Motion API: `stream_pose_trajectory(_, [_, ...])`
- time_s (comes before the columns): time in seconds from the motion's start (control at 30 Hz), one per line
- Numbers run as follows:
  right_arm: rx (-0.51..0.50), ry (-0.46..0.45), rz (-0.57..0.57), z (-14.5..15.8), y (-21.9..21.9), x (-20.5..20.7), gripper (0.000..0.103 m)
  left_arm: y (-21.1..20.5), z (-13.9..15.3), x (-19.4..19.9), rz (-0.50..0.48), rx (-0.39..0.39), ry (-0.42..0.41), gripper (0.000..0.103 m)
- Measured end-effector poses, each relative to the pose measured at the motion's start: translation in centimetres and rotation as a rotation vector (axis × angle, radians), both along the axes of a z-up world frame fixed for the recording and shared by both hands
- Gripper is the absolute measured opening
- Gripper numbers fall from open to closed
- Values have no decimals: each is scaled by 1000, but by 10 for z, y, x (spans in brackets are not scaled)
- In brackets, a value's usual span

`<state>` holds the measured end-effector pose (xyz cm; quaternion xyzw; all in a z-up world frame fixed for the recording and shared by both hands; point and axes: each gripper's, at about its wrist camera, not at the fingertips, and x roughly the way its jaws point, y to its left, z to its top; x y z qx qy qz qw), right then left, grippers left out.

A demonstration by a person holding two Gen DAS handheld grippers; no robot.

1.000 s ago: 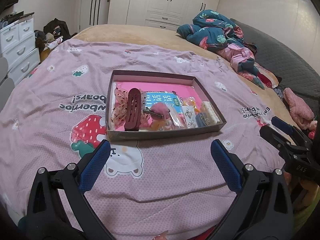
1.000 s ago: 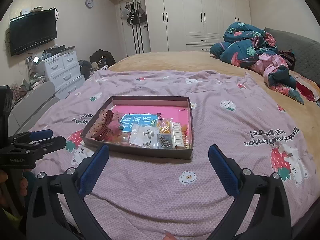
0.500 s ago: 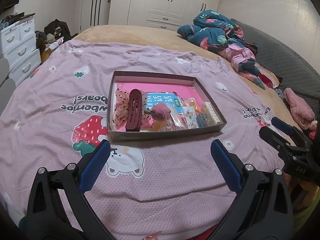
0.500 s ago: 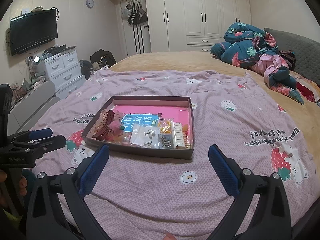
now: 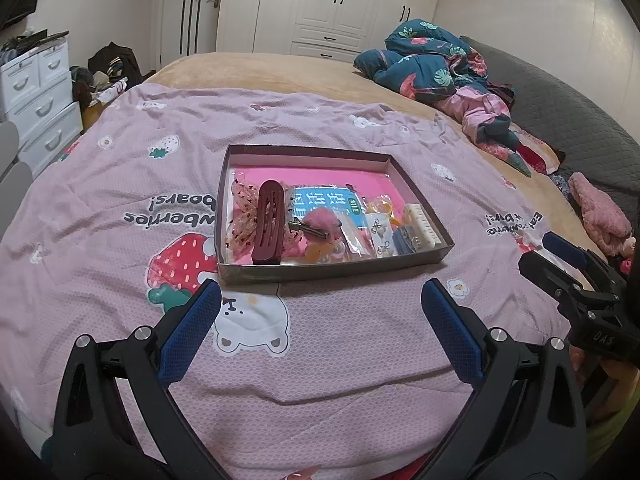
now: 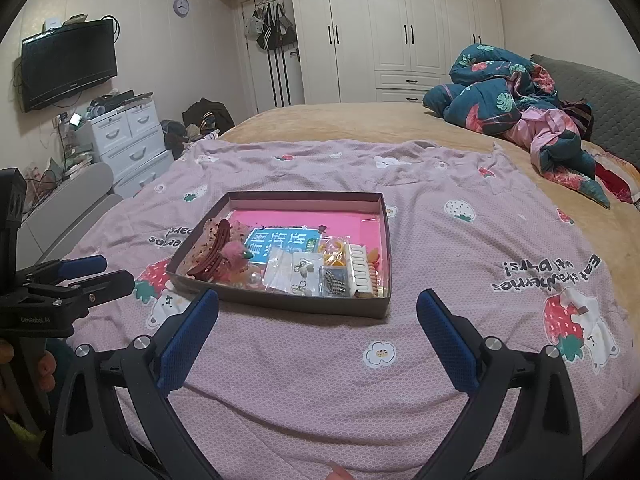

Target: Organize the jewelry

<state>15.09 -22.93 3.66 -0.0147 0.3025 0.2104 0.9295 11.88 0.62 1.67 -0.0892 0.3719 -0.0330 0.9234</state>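
Note:
A shallow brown cardboard box point(image 5: 332, 271) point(image 6: 280, 304) with a pink floor lies on the pink strawberry bedspread. Inside are a dark red hair claw point(image 5: 269, 222) point(image 6: 214, 252) on a spotted mesh bow, a pink fluffy clip point(image 5: 320, 220) point(image 6: 232, 254), a blue printed packet point(image 5: 328, 204) point(image 6: 282, 242), small clear bags of earrings point(image 5: 380, 232) point(image 6: 302, 276), a white comb point(image 5: 420, 222) point(image 6: 358, 270) and orange pieces. My left gripper point(image 5: 320, 308) hovers open just in front of the box's near wall. My right gripper point(image 6: 318, 312) is open too, near the box's front right corner. Neither holds anything.
The bedspread point(image 5: 120, 184) covers the near half of a tan bed. Crumpled blue and pink bedding point(image 5: 436, 68) lies at the back right. White drawers point(image 6: 128, 140) stand left of the bed, wardrobes point(image 6: 400, 28) behind it. A pink plush point(image 5: 600, 212) sits at the right edge.
Both grippers have crept slightly closer to the box, which sits a touch lower in both views. Both stay open and nothing in the box has moved.

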Motion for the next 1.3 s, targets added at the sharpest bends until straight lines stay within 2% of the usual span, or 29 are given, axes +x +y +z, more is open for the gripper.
stream_pose_trajectory(0.57, [1,4,-1,0,0,0,99,3,8,2,10,17,-5,94])
stream_pose_trajectory(0.7, [1,4,-3,1,0,0,99,-2,9,2,12,59,-16,94])
stream_pose_trajectory(1.0, [9,12,-20,-4,-8,12,99,9,7,6,-10,-31,-16,94])
stream_pose_trajectory(1.07, [24,21,-61,-8,-20,30,99,19,1,13,37,-14,5,94])
stream_pose_trajectory(1.17, [-3,84,-209,-28,-51,83,99,60,-15,39,179,0,79,94])
stream_pose_trajectory(1.23, [-46,153,-358,-53,-83,129,99,99,-29,60,281,4,122,94])
stream_pose_trajectory(1.3, [-95,220,-493,-79,-115,168,99,138,-46,83,396,47,165,94])
